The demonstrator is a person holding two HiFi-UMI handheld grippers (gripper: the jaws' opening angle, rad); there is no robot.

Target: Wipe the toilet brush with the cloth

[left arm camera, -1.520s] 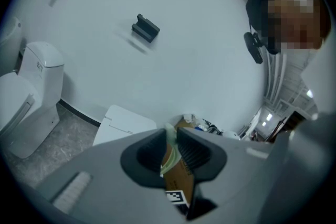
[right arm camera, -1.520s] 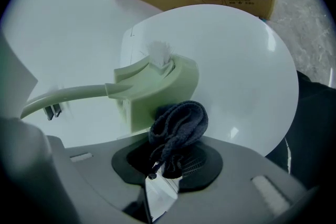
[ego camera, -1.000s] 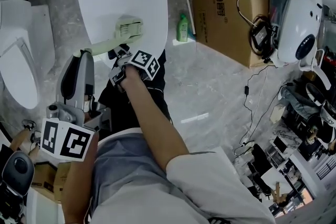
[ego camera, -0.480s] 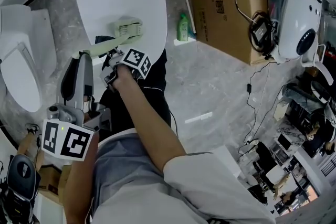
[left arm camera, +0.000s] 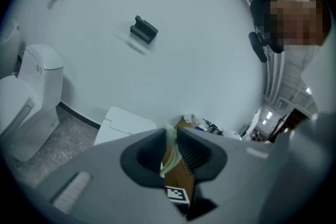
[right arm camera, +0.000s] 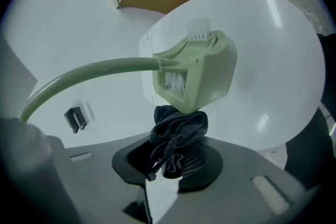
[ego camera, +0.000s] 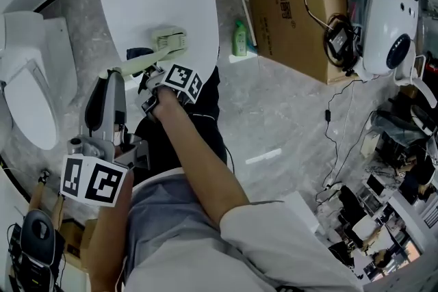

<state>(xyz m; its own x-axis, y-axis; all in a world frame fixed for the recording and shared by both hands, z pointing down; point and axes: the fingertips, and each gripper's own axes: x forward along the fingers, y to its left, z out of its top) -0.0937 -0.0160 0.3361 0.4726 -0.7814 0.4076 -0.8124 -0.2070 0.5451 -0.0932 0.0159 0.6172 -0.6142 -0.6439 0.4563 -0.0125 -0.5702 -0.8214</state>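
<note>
Right gripper (right arm camera: 172, 161) was clamped on the dark cloth (right arm camera: 178, 128), whose bunched top touched the underside of the toilet brush (right arm camera: 197, 73) head. Left gripper (left arm camera: 170, 140) was closed on the pale green handle (left arm camera: 168, 165), holding the brush out above the closed toilet lid (right arm camera: 278, 60). Assessment: the wiping step was in hand at the head. The next move would call for drawing the cloth across the head housing, with the left grip steady and the cloth clear of the bristles.
</note>
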